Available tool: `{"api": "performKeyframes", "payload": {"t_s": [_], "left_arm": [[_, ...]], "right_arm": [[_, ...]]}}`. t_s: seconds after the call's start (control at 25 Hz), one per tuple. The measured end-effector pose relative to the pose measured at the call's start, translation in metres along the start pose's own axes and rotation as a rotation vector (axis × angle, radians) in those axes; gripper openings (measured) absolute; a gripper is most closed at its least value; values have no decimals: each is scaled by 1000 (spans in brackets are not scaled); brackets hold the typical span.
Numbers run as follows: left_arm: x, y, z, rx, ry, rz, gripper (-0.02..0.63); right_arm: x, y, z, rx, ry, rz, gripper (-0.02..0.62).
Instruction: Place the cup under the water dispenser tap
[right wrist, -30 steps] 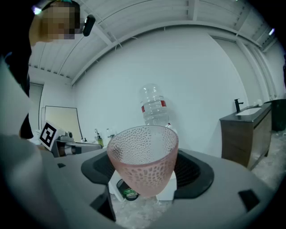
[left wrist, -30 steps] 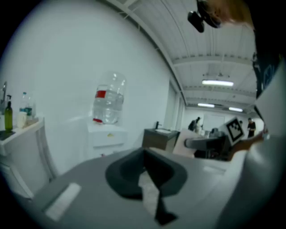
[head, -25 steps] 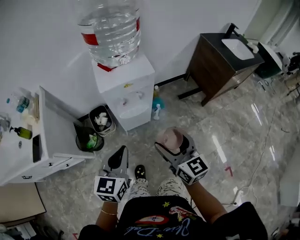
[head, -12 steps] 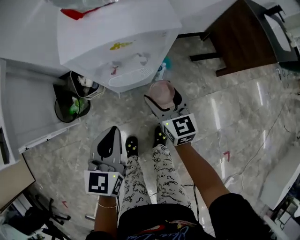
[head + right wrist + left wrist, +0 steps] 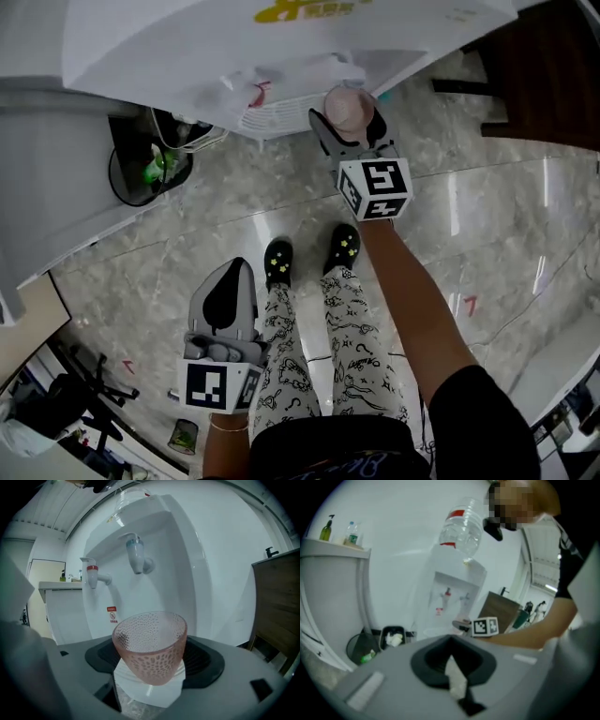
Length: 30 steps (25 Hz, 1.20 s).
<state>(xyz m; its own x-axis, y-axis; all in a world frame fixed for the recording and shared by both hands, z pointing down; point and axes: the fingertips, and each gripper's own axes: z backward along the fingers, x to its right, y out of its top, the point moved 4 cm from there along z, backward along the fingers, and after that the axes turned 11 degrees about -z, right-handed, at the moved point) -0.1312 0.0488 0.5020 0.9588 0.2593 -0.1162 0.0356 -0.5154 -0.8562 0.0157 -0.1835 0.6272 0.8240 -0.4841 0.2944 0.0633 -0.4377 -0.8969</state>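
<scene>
A pink dimpled glass cup (image 5: pixel 349 108) stands upright in my right gripper (image 5: pixel 350 120), which is shut on it. In the head view the cup is at the right front of the white water dispenser (image 5: pixel 281 37), beside its slatted drip tray (image 5: pixel 281 112). The right gripper view shows the cup (image 5: pixel 151 645) below and slightly right of the blue tap (image 5: pixel 137 555), short of the dispenser's recess, with the red tap (image 5: pixel 93 576) further left. My left gripper (image 5: pixel 228 300) hangs low by the person's leg, shut and holding nothing.
Two waste bins (image 5: pixel 150 169) stand left of the dispenser against a white cabinet (image 5: pixel 56 187). A dark wooden cabinet (image 5: pixel 548 75) is at the right. The person's shoes (image 5: pixel 279 261) rest on the marble floor just behind the cup.
The person has stepped up to the dispenser. My right gripper carried the cup forward to the dispenser's front. My left gripper stayed low and shut.
</scene>
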Motion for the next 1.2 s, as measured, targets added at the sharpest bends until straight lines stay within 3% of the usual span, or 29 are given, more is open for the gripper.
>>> {"api": "performKeyframes", "payload": {"t_s": [0.24,0.64,0.8,1.04,1.12,1.2], "left_arm": [[-10,4,-2,-3,18,12,-3],[-1,11,-5,44,-1,54,-3],[4,6,-1,17,-11,39,-3],[13,18,3,69,-16,33,-3],[15,22,8,47,-26,-8,-3],[22,33,11,40,-65,-56,-3]], "right_arm": [[2,-9,-23,-57,-7,39,360],[2,-12,-24,-68,55,-29,362],[9,-29,-25,-141,35,-55,364],[18,-53,25,-148,-28,-191,364],[5,-46,54,-162,14,-164,362],[-20,-23,87,-168,111,-94,362]]}}
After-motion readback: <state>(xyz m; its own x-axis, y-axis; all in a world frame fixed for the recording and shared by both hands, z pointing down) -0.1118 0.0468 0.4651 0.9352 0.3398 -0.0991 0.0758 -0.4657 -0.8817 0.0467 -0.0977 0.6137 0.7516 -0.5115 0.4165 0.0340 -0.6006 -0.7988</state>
